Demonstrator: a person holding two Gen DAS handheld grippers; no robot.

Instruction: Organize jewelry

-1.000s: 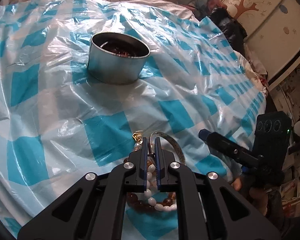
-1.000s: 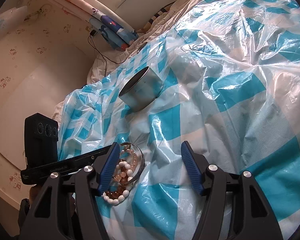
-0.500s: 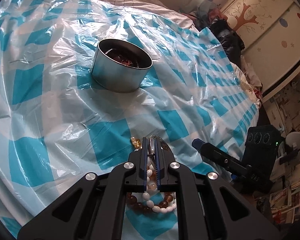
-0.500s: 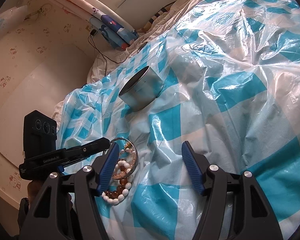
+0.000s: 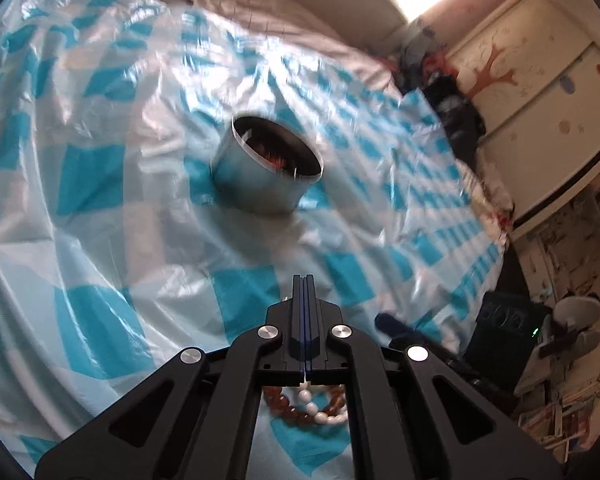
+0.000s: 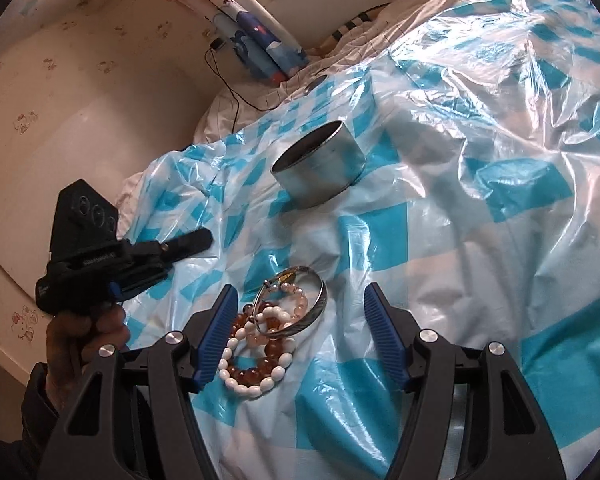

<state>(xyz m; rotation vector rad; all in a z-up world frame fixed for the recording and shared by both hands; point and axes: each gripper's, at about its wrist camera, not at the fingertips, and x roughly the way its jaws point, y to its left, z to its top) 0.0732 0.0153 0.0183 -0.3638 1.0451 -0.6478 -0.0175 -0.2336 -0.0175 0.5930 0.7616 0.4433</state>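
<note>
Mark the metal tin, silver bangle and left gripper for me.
metal tin (image 6: pixel 324 176): right wrist view, on its outer side wall.
silver bangle (image 6: pixel 319 303): right wrist view, on the band's right edge.
left gripper (image 6: pixel 202 238): right wrist view, at its closed fingertips.

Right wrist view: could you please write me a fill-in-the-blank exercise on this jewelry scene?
The round silver metal tin stands on a ___-and-white checked plastic sheet. The jaws of the right gripper stand ___. The jaws of the left gripper are ___. The silver bangle rests on the ___ bracelets.
Missing words: blue; open; shut; beaded.
</note>
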